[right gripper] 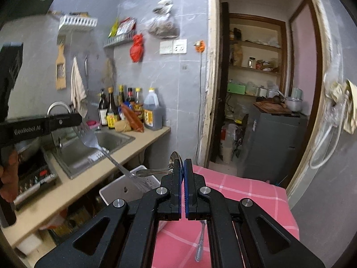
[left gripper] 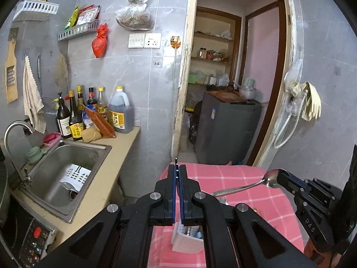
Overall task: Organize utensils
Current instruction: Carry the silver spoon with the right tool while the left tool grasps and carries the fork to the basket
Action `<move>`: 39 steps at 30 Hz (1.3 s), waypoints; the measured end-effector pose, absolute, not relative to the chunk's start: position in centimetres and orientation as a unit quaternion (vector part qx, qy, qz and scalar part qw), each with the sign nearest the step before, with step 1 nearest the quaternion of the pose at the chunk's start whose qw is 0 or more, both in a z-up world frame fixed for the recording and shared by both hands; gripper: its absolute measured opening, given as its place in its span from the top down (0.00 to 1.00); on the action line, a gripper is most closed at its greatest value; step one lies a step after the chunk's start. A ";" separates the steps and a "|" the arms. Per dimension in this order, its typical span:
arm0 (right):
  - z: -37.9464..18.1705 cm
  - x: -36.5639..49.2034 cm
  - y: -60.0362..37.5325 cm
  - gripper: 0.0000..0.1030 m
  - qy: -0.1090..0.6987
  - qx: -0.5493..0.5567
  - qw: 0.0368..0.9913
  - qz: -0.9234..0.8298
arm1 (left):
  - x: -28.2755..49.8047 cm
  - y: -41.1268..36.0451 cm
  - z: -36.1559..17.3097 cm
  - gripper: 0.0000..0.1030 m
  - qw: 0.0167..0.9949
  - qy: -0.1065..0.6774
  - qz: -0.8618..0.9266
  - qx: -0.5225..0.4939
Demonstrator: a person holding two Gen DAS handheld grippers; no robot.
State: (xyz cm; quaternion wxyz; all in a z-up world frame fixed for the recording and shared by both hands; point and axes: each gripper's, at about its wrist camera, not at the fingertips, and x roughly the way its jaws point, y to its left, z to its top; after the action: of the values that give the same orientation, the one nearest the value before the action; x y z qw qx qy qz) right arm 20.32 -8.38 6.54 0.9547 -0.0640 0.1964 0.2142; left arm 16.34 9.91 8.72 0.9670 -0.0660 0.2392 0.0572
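Left gripper [left gripper: 177, 174] jaws closed on slotted spatula [right gripper: 89, 137], thin edge showing between pads, blade hanging over sink [left gripper: 67, 169] side of desk [left gripper: 125, 138]. Right gripper [right gripper: 183, 169] jaws clamped on one spoon [left gripper: 271, 177] by bowl, handle sticking out sideways. One fork [right gripper: 200, 241] flat on pink checked cloth [right gripper: 245, 192]. One white utensil holder [left gripper: 185, 239] on cloth near edge. Six bottles [left gripper: 116, 111] at desk back.
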 end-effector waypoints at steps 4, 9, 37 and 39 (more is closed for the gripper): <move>6.3 20.7 -7.3 0.98 0.208 -0.090 0.951 0.212 | 16.3 10.0 8.8 0.97 0.966 0.244 0.063 -0.058; 6.5 20.6 -7.1 0.98 0.207 -0.089 0.951 0.214 | 15.8 10.4 9.2 0.97 0.968 0.235 0.062 -0.059; 3.8 21.7 -4.5 0.98 0.283 -0.165 0.919 0.221 | 18.2 8.1 5.7 0.97 0.946 0.321 0.045 -0.011; 3.7 22.0 -4.4 0.98 0.288 -0.158 0.918 0.223 | 18.6 8.1 5.2 0.97 0.943 0.328 0.042 -0.014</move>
State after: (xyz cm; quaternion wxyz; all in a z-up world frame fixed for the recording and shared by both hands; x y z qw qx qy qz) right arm 21.98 -4.38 3.75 0.9177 -0.1584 0.2881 0.2231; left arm 18.64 8.11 5.24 0.9435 -0.0145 0.3285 0.0419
